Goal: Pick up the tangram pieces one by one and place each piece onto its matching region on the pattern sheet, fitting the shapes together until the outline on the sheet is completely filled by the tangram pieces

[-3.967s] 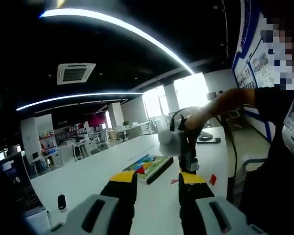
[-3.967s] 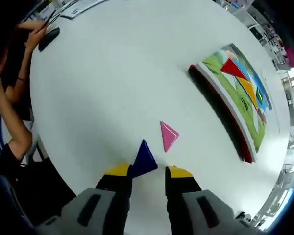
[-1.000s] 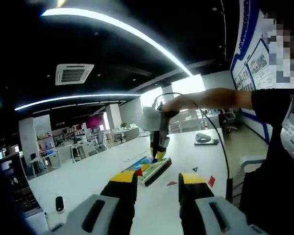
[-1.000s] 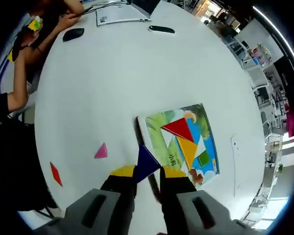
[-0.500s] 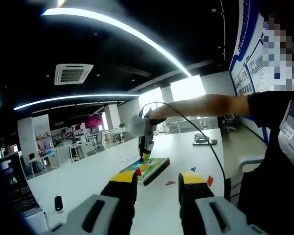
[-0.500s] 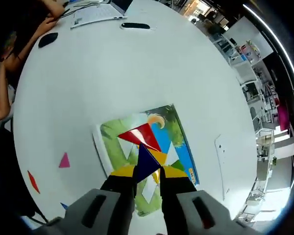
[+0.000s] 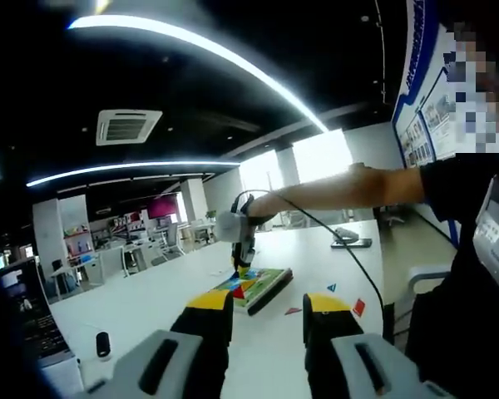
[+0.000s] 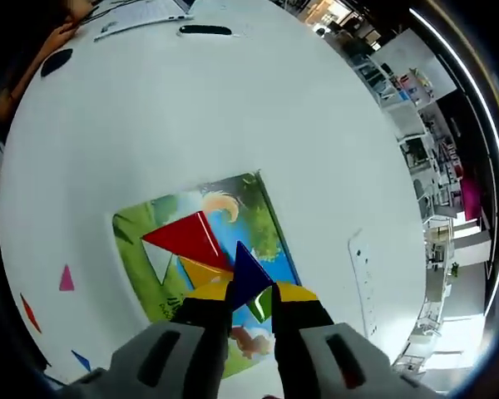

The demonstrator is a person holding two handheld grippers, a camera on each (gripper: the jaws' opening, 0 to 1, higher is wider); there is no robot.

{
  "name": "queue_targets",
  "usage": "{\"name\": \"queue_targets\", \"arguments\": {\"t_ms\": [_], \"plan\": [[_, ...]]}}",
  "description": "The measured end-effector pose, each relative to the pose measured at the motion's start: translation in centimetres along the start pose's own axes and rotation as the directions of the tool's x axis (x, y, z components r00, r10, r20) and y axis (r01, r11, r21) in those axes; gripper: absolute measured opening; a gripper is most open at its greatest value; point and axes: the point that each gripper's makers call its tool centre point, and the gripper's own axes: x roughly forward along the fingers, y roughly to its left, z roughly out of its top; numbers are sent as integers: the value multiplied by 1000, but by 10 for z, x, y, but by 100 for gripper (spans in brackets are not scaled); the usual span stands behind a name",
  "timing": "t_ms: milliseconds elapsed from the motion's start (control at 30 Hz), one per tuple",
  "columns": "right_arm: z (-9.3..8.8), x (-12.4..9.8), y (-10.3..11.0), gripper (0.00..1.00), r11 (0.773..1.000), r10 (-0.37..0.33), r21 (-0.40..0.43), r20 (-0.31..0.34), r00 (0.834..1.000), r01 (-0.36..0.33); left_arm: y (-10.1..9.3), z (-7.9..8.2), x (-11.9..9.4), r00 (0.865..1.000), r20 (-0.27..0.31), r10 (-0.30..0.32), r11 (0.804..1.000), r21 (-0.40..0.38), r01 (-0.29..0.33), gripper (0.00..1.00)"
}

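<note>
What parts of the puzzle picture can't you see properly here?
- Right gripper view: the near part of the pattern sheet lies behind the right gripper and the blue triangle that it holds, so the empty spot there is hidden.
- Right gripper view: the orange piece is partly covered by the same gripper.
- Left gripper view: the sheet is too small and too flat-on to tell its pieces apart.
</note>
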Motion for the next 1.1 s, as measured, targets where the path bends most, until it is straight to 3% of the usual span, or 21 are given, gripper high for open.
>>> {"name": "queue_targets", "arguments": {"t_ms": [733,1100], "plan": [[-8,19,-9,20,996,0,90,13,1000,-1,1,3,-1,1000,6,6,1000,10,-6,35],[-10,24,-5,20,997,9,78,1,1000,-9,2,3,-2,1000,7,6,1000,10,-6,35]]}}
